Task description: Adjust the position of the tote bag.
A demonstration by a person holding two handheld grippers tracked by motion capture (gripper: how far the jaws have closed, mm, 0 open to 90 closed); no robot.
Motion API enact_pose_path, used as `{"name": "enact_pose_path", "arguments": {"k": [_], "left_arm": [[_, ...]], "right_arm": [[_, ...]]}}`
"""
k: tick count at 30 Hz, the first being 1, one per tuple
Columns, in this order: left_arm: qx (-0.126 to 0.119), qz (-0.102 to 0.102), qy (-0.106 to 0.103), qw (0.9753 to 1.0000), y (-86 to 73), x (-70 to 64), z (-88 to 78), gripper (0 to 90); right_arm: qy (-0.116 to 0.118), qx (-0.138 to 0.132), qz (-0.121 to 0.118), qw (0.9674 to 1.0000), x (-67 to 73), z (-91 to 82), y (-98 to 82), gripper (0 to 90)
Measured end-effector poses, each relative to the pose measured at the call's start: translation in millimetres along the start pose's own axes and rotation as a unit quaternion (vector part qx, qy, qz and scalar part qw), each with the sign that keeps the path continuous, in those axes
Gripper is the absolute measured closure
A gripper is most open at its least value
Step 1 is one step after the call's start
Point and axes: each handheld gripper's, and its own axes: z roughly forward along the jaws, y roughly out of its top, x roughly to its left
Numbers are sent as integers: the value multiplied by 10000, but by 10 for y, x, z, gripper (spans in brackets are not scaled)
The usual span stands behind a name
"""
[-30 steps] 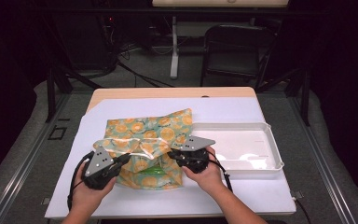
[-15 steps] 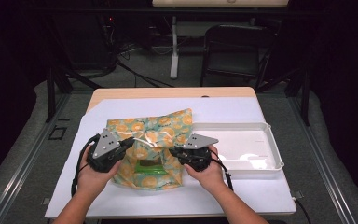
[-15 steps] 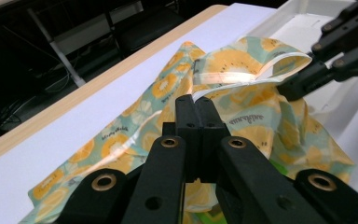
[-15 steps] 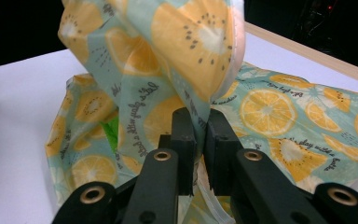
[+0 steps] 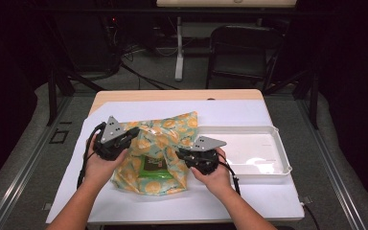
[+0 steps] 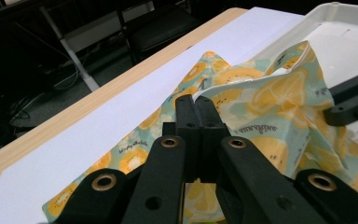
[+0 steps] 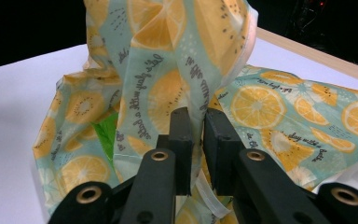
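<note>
A: Two edges of one bag [image 5: 165, 143], printed with orange slices, lie mid-table, left of the white tray [image 5: 278, 167]. How will it handle?

B: Probably light, limp and slippery. Grip the rim only.

A: Jaw state?

B: Left gripper [image 6: 196, 100]: clamped on the far-left rim. Right gripper [image 7: 198, 114]: jaws have just been opening, a fold between them and apparently still caught. A green packet [image 5: 154, 165] sits inside.

A wooden table [image 5: 172, 95] bears a white sheet [image 5: 230, 112], with fruit-print cloth [image 5: 165, 139] beside a white tray [image 5: 256, 132].
</note>
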Motion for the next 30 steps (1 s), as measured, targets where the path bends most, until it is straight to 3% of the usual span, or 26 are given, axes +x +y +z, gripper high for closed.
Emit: {"name": "enact_pose_path", "arguments": {"k": [11,20,25,30], "left_arm": [[147,-117,-16,9998,64,123,251,900],[264,-311,-147,9991,21,190,490,900],[336,-535,-263,9977,-34,267,642,900],[475,-528,-344,9969,-83,290,759,900]], "right_arm": [[-79,-73,57,9999,-35,-42,-10,765],[-257,-120,163,9995,-67,-145,-71,708],[-357,-99,220,9991,-71,-220,-116,693],[-430,-75,269,9987,-47,-302,-158,676]]}}
